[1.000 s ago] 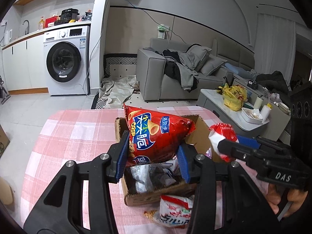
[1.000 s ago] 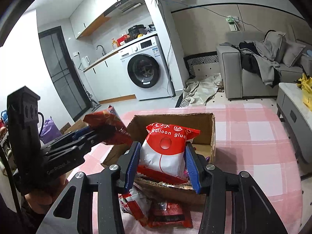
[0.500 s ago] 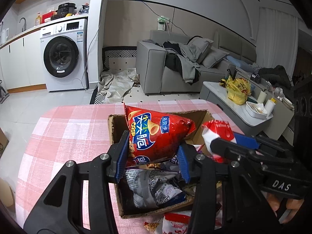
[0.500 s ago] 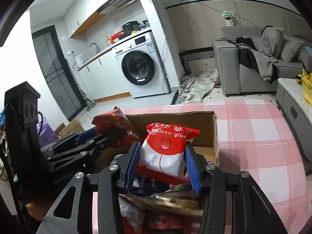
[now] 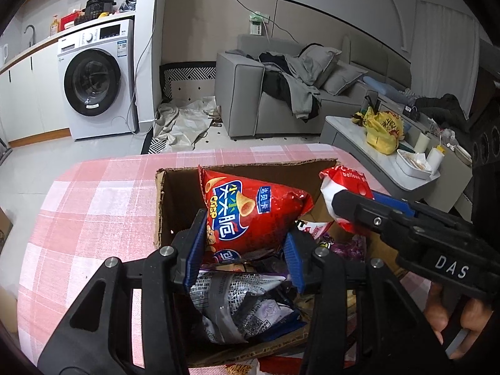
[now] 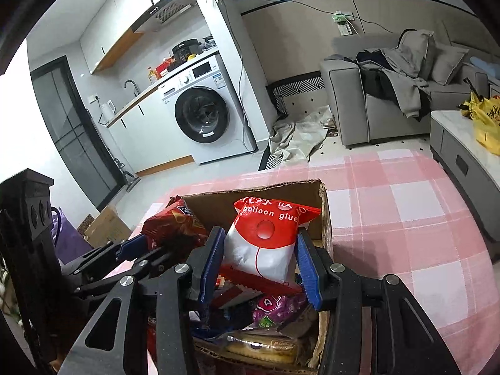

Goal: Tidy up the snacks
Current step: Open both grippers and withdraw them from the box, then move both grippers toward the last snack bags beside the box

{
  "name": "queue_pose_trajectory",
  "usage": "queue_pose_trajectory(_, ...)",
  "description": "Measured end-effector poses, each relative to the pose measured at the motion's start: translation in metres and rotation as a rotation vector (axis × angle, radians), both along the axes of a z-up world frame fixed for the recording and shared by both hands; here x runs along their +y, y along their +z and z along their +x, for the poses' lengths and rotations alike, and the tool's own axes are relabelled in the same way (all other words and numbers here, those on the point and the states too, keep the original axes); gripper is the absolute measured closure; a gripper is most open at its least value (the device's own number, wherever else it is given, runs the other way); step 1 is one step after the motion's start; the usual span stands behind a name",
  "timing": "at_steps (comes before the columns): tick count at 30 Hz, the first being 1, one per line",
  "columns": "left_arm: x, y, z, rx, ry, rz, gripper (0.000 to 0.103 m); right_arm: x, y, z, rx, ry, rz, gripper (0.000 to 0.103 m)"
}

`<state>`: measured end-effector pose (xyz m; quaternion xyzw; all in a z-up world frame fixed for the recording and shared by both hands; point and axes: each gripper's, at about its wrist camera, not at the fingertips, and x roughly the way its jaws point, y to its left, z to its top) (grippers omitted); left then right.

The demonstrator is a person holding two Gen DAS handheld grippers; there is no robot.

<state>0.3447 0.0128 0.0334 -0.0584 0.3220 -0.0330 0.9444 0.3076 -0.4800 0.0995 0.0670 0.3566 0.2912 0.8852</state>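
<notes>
Pink-check table [image 6: 406,218]: left claw [image 5: 243,250] pinches crisp bag [image 5: 250,215]; right claw [image 6: 259,262] pinches white-red packet [image 6: 265,243].

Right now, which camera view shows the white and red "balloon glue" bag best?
The right wrist view: the balloon glue bag faces the camera, label readable, between the right hand-held gripper pads. The left wrist view shows only its top corner, behind that gripper.

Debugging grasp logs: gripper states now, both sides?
Left gripper: shut on the red crisp bag.
Right gripper: shut on the balloon glue packet.
</notes>
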Motion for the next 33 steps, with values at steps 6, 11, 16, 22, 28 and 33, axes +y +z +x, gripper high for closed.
queue_pose_trajectory(6,0.007,0.006,-0.007,0.024,0.006,-0.024,0.05,-0.002,0.007,-0.012,-0.053,0.014,-0.038,0.017)
queue_pose_trajectory(11,0.009,0.019,-0.035,-0.003,0.014,0.001,0.017,-0.017,0.013,-0.027,-0.056,0.013,-0.063,0.002)
queue_pose_trajectory(16,0.009,0.031,-0.076,-0.046,0.04,0.042,0.0,-0.035,0.021,-0.051,-0.073,0.025,-0.063,0.0)
queue_pose_trajectory(22,0.018,0.033,-0.126,-0.07,0.065,0.082,0.001,-0.049,0.025,-0.084,-0.08,0.027,-0.103,0.0)
queue_pose_trajectory(28,0.028,0.022,-0.169,-0.066,0.079,0.075,0.001,-0.052,0.012,-0.107,-0.047,0.048,-0.162,0.0)
queue_pose_trajectory(33,0.032,0.005,-0.188,-0.055,0.077,0.08,0.001,-0.054,-0.006,-0.114,-0.028,0.058,-0.178,0.0)
